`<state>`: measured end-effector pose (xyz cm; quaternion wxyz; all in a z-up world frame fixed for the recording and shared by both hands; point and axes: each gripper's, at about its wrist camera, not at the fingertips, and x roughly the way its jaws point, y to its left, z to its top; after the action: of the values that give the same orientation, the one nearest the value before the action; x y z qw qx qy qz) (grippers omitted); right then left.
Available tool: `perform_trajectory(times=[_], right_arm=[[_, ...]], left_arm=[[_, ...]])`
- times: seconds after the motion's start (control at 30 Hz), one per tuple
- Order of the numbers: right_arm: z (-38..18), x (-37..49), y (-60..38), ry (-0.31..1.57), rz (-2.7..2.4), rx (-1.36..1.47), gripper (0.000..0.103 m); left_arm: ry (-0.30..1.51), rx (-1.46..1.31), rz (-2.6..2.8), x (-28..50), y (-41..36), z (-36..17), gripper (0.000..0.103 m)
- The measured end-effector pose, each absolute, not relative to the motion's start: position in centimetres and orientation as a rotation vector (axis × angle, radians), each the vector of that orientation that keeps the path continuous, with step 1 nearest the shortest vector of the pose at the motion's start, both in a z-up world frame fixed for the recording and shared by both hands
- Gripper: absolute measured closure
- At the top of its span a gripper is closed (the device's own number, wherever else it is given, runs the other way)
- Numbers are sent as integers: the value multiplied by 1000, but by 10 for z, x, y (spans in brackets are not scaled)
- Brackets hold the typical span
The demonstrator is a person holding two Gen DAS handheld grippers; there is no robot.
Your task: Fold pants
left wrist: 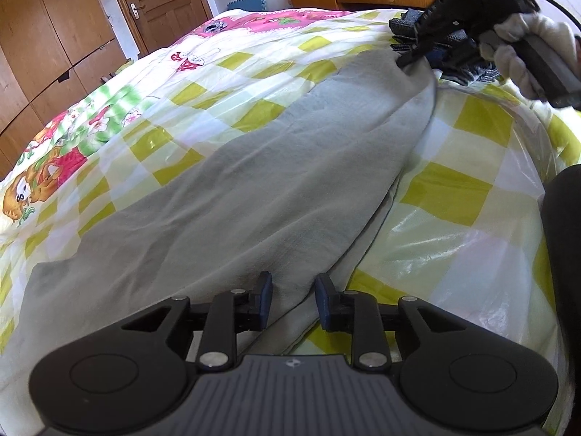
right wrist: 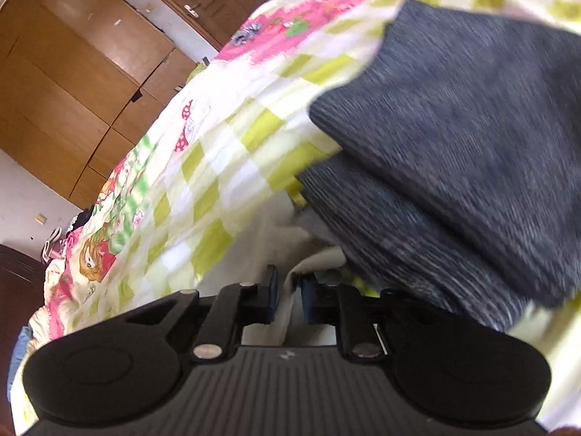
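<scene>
Grey pants stretch diagonally across the checked quilt, near end between the left gripper's parted, non-pressing jaws, far right end at the right gripper, whose grip cannot be told.

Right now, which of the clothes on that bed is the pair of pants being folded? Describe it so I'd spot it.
Start at the big bed with its yellow-and-white checked cover. A long, plain pale grey-green garment, the pants, lies stretched across it. Unlike the stack of dark blue-grey clothes at its far end, it is light, unpatterned and spread out.
</scene>
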<state>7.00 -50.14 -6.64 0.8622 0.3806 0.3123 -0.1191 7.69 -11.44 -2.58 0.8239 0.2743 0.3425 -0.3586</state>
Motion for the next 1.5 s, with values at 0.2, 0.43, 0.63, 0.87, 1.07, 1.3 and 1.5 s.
perform_trajectory(times=[0.2, 0.43, 0.63, 0.87, 1.07, 1.3, 1.5], right_arm=[[-74, 59, -503, 698, -240, 762, 88], [-77, 38, -533, 654, -247, 839, 103], [-79, 49, -541, 659, -308, 788, 103], [-58, 11, -506, 651, -330, 768, 60], [-40, 3, -449, 683, -176, 598, 60], [-24, 53, -296, 785, 287, 276, 60], [-23, 73, -134, 787, 631, -102, 61]], left_arm=[[728, 571, -766, 79, -114, -28, 62], [727, 573, -765, 79, -113, -28, 61], [723, 586, -761, 78, -119, -28, 61], [717, 585, -763, 77, -114, -29, 61], [705, 580, -702, 70, -87, -21, 60], [741, 514, -518, 56, -6, -16, 59], [738, 395, -294, 50, 96, -7, 58]])
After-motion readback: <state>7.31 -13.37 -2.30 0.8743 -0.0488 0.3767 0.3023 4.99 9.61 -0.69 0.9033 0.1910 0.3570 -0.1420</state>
